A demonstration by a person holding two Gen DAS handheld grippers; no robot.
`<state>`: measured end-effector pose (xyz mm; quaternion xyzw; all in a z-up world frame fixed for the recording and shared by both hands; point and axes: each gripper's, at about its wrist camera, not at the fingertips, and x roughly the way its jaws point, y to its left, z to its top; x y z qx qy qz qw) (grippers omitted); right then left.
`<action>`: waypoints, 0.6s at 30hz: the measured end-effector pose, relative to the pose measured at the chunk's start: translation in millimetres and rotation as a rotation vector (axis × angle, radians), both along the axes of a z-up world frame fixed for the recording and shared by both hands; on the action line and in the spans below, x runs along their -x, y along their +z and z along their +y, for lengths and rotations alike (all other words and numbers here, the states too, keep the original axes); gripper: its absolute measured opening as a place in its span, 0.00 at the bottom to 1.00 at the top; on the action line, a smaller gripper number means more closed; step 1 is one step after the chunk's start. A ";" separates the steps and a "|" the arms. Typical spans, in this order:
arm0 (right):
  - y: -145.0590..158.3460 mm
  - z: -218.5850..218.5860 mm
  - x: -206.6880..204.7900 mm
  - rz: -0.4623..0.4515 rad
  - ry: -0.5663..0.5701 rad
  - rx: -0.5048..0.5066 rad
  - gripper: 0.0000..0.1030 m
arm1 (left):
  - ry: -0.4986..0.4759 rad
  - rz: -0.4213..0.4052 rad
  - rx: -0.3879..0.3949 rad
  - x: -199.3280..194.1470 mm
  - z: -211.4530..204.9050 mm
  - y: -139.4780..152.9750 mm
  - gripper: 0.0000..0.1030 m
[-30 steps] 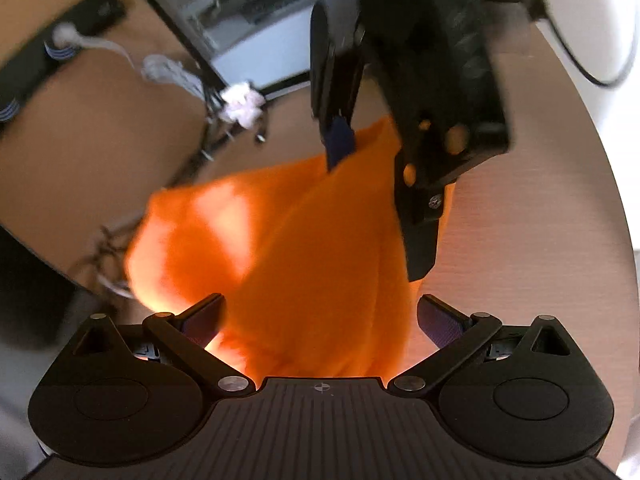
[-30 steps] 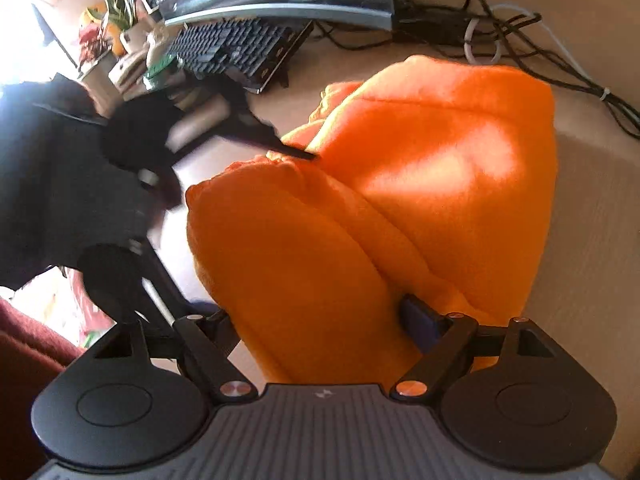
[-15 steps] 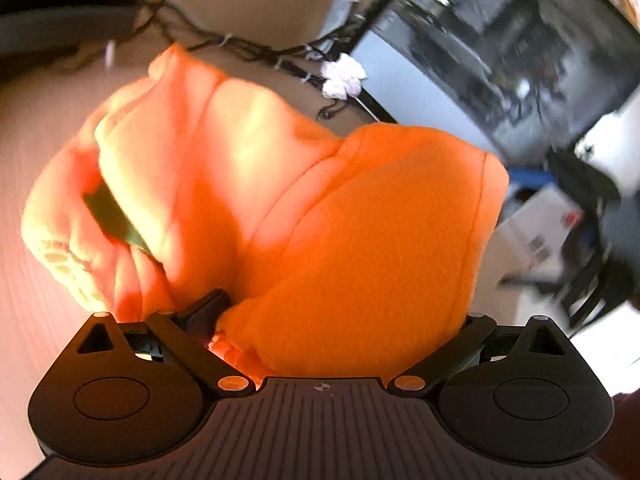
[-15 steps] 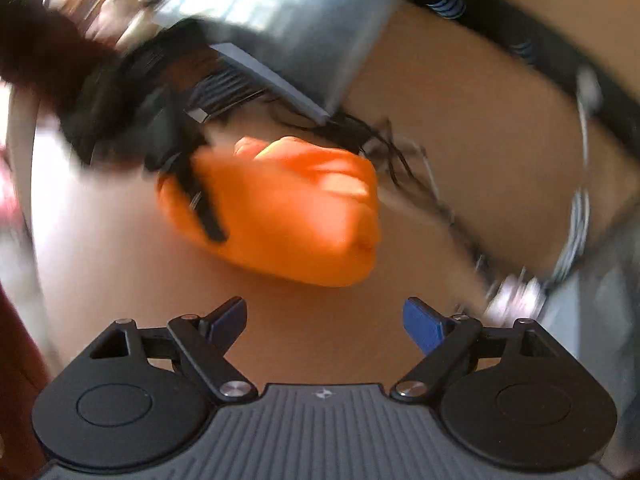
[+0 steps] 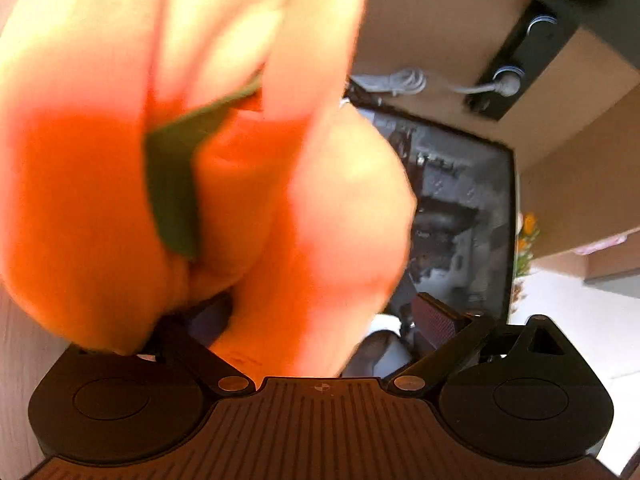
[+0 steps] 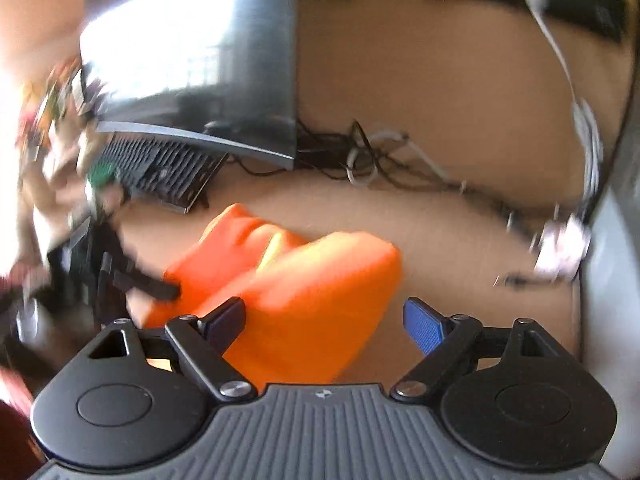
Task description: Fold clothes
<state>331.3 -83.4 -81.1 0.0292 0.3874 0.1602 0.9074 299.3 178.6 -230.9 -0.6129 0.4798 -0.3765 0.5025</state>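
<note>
In the left wrist view, an orange garment fills the upper left and centre of the frame, bunched into thick folds, with a green tag showing in a crease left of centre. The cloth hangs down between the fingers of the left gripper, and its folds cover the left finger; whether the fingers are pinching the cloth cannot be told. A monitor stands right of centre, and a black power strip with a white plug sits in the upper right.

In the right wrist view, the garment lies crumpled on a tan desk at centre and lower left. The right gripper has its fingers spread wide, and the blue pads hold nothing. The left gripper, blurred at the left edge, reaches into the cloth. A monitor and a keyboard sit in the upper left, and tangled cables lie at upper centre. No containers are in sight.
</note>
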 end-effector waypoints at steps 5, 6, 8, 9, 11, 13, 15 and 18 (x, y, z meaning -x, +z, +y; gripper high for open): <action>-37.4 -12.6 5.8 0.113 -0.302 -0.185 0.90 | -0.036 -0.063 -0.105 4.6 -7.6 14.2 0.96; -44.0 -15.9 10.5 0.121 -0.350 -0.211 0.90 | -0.042 -0.067 -0.116 3.9 -10.2 15.5 0.96; -59.9 -23.1 25.9 0.153 -0.441 -0.290 0.90 | -0.050 -0.066 -0.122 0.2 -15.9 15.9 0.96; -67.4 -24.0 35.4 0.168 -0.476 -0.321 0.90 | -0.052 -0.065 -0.123 -1.8 -18.7 15.7 0.96; -79.7 -23.3 52.7 0.183 -0.529 -0.367 0.90 | -0.056 -0.060 -0.121 -3.6 -23.0 14.9 0.96; -91.4 -22.0 63.2 0.188 -0.567 -0.424 0.90 | -0.063 -0.055 -0.115 -3.8 -25.9 14.5 0.96; -96.7 -20.2 65.3 0.180 -0.574 -0.444 0.88 | -0.081 -0.054 -0.120 -4.7 -29.7 14.7 0.98; -101.5 -17.4 64.5 0.162 -0.570 -0.457 0.65 | -0.122 -0.122 -0.204 -4.9 -29.3 37.1 0.98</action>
